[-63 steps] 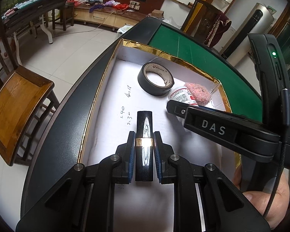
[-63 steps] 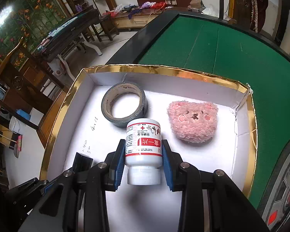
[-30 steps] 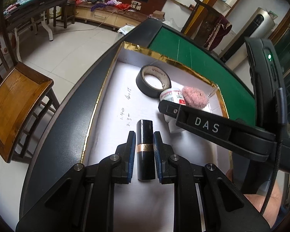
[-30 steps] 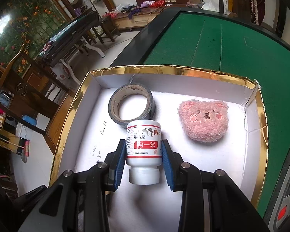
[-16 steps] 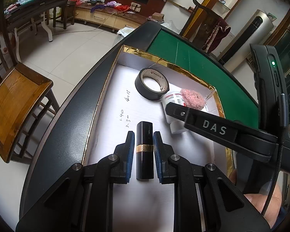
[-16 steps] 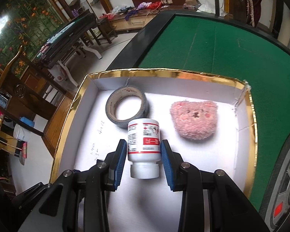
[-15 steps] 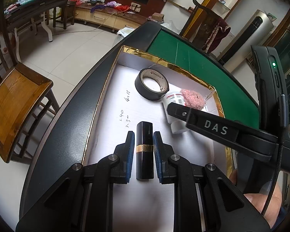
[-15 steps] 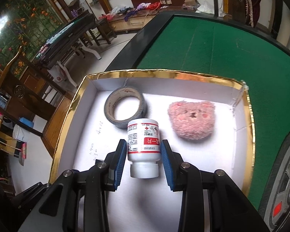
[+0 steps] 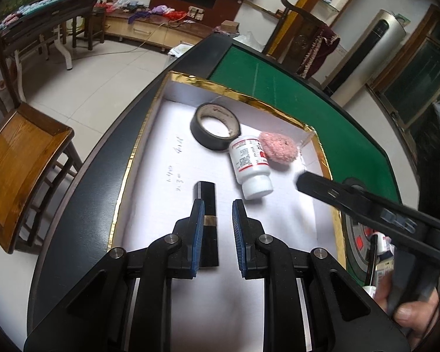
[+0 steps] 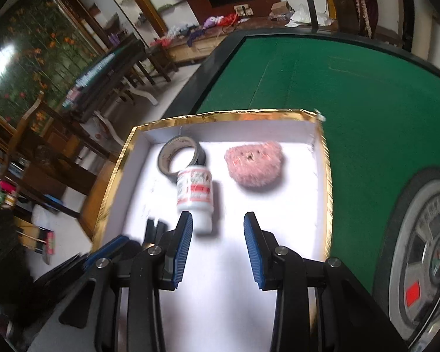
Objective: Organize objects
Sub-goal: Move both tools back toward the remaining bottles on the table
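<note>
A white tray with a gold rim point(image 9: 243, 95) point(image 10: 220, 117) holds a black tape roll point(image 9: 202, 138) point(image 10: 162, 161), a pink plush bear face point(image 9: 278, 149) point(image 10: 253, 164), a white pill bottle point(image 9: 250, 167) point(image 10: 195, 190) lying on its side, and a black lipstick point(image 9: 208, 205) point(image 10: 152, 228). My left gripper point(image 9: 218, 234) hovers over the tray with its pads apart and nothing between them. The lipstick lies flat, partly behind its left finger. My right gripper point(image 10: 219, 243) point(image 9: 302, 179) stands open and empty. The bottle's cap lies just ahead of its left fingertip.
The tray sits at the corner of a green felt table point(image 10: 337, 88) with a black rim point(image 9: 82, 190). A round control panel point(image 10: 425, 264) is set in the felt to the right. A wooden chair point(image 9: 17, 158) stands beside the table. A hand point(image 9: 407, 319) holds the right gripper.
The right gripper has drawn back and to the right, leaving the bottle lying free on the tray. The left gripper has shifted right, so the lipstick is no longer between its pads.
</note>
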A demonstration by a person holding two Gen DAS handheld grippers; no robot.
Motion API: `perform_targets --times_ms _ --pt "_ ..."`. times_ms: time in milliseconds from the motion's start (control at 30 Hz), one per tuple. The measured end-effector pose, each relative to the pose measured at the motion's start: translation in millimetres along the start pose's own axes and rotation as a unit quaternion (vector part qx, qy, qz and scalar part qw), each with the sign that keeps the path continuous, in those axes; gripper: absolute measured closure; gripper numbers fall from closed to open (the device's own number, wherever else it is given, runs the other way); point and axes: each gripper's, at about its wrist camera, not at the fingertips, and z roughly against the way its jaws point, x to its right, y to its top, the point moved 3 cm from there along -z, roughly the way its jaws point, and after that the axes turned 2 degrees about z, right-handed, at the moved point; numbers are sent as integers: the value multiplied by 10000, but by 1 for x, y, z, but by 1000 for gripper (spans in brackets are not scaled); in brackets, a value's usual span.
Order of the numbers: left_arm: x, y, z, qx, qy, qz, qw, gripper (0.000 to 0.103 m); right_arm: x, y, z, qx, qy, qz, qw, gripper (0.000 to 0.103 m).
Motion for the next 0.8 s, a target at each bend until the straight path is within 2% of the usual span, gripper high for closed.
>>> perform_targets --times_ms 300,400,467,533,700,800 --pt "35 -13 6 159 -158 -600 9979 85 43 -72 77 338 707 -201 9967 67" --pt "63 -22 12 192 -347 -994 9943 85 63 -98 102 452 731 -155 9962 67" --pt "90 -34 13 82 -636 -1410 9879 85 81 -119 122 608 692 -206 9955 67" --pt "121 -54 12 -152 -999 -1868 9772 86 106 -140 142 761 684 -314 9943 67" --pt "184 -108 8 -658 -1348 -2549 9553 86 150 -175 175 1006 608 -585 9913 65" --pt "208 -132 3 -835 -1395 -2686 9494 86 169 -188 191 1222 732 -745 9870 63"
